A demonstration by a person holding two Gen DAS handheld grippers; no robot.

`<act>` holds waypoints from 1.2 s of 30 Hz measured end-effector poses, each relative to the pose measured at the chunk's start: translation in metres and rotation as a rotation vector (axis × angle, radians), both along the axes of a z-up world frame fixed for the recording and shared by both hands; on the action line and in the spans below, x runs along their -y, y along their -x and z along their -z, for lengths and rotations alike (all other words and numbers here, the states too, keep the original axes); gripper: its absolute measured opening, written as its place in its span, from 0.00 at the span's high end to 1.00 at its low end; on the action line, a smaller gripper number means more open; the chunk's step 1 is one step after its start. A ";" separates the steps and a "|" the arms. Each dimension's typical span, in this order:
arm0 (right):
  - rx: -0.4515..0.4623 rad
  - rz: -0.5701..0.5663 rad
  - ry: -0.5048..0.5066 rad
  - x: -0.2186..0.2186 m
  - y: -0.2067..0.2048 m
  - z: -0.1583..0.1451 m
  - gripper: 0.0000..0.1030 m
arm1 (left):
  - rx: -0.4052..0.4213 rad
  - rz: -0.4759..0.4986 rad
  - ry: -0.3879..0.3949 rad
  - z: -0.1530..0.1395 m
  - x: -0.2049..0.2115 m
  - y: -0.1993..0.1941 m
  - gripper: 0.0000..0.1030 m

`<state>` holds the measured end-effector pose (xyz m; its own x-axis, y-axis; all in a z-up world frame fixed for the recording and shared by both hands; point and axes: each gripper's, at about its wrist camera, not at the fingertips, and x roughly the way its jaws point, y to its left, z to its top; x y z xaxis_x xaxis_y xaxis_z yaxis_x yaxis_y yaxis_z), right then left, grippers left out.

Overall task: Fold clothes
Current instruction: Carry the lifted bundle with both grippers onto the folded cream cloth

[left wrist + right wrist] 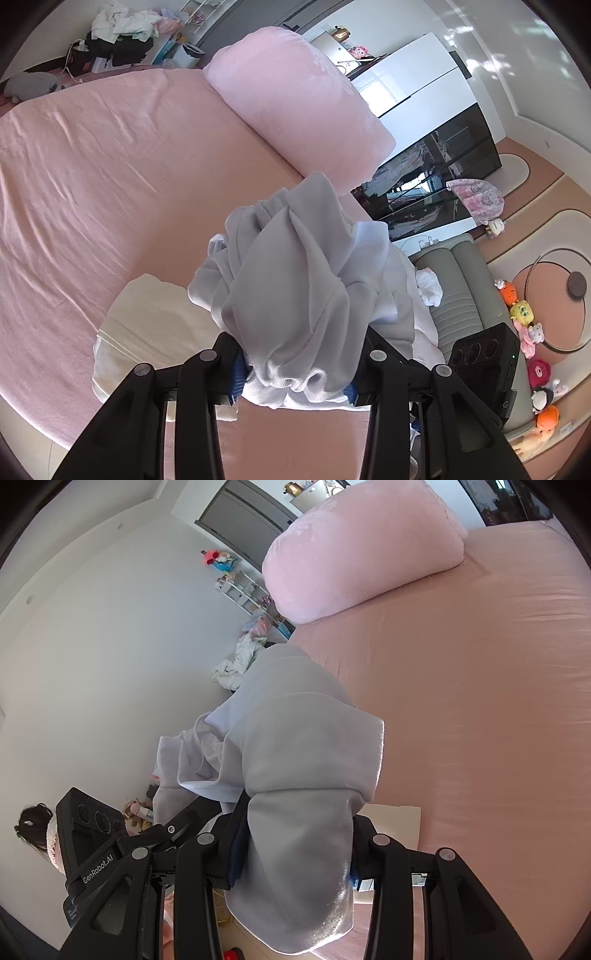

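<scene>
Grey garment (295, 280) hangs bunched above the pink bed (92, 166), pinched by left hand-held gripper (295, 384) and right hand-held gripper (295, 853). Keep both pinches firm, spread apart, lay flat before creasing.

Ahead of the tongs spreads a bed (110, 155) in a pink sheet with a plump pink pillow (295, 99) at its far side, white walls (92, 646) beyond, a glossy white-and-black wardrobe (424, 122) and a grey-green sofa (458, 291) to the right in daylight.
</scene>
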<state>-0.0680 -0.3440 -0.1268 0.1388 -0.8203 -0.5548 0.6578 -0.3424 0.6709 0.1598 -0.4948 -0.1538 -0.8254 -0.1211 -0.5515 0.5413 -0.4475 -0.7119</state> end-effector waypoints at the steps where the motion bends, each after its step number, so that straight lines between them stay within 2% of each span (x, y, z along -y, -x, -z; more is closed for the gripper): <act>1: 0.004 -0.005 -0.010 0.004 0.000 0.004 0.60 | 0.011 0.000 -0.004 0.003 0.003 0.000 0.65; 11: 0.138 0.009 -0.033 0.022 0.009 0.049 0.60 | 0.100 0.061 -0.057 0.027 0.018 0.010 0.65; 15: 0.178 0.015 -0.037 0.024 0.007 0.062 0.60 | 0.149 0.082 -0.036 0.029 0.019 0.012 0.65; 20: 0.222 0.008 -0.037 0.028 0.000 0.075 0.60 | 0.149 0.081 -0.058 0.037 0.026 0.002 0.65; 25: 0.203 -0.008 -0.046 0.030 -0.006 0.076 0.59 | 0.118 0.079 -0.091 0.050 0.029 -0.010 0.65; 31: 0.238 -0.030 -0.085 0.032 -0.006 0.102 0.58 | 0.127 0.069 -0.125 0.070 0.033 -0.017 0.64; 36: 0.239 -0.035 -0.108 0.035 -0.010 0.117 0.52 | 0.112 0.063 -0.155 0.084 0.037 -0.027 0.61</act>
<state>-0.0582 -0.3787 -0.2434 0.3035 -0.7503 -0.5873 0.4977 -0.4007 0.7692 0.1865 -0.5322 -0.2376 -0.7614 0.0225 -0.6479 0.5951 -0.3724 -0.7122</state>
